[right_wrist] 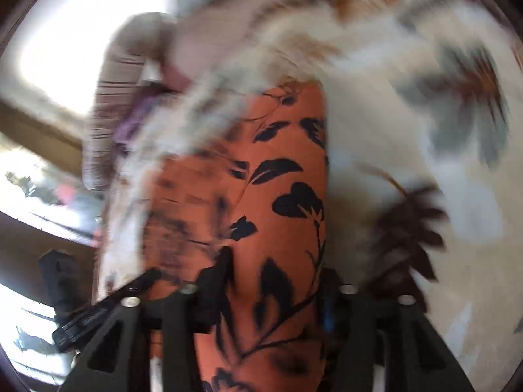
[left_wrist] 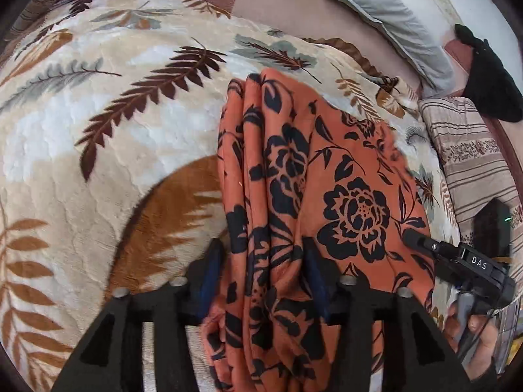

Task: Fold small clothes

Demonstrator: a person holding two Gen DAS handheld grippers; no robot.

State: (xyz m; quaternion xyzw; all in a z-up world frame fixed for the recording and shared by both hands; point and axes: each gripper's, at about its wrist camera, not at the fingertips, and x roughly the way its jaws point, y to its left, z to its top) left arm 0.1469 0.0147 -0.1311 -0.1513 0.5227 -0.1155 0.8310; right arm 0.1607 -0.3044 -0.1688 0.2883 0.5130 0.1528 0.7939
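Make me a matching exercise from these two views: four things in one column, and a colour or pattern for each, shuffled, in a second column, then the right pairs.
Things:
1. garment
2. blanket
3. pillow
4. cushion

Looks:
A. plain grey
B. orange with black flowers
C. beige and brown stripes
D. cream with brown and grey leaves

Pairs: 1-B, 2-D, 3-A, 4-C

The left hand-held gripper has the garment bunched between its fingers.
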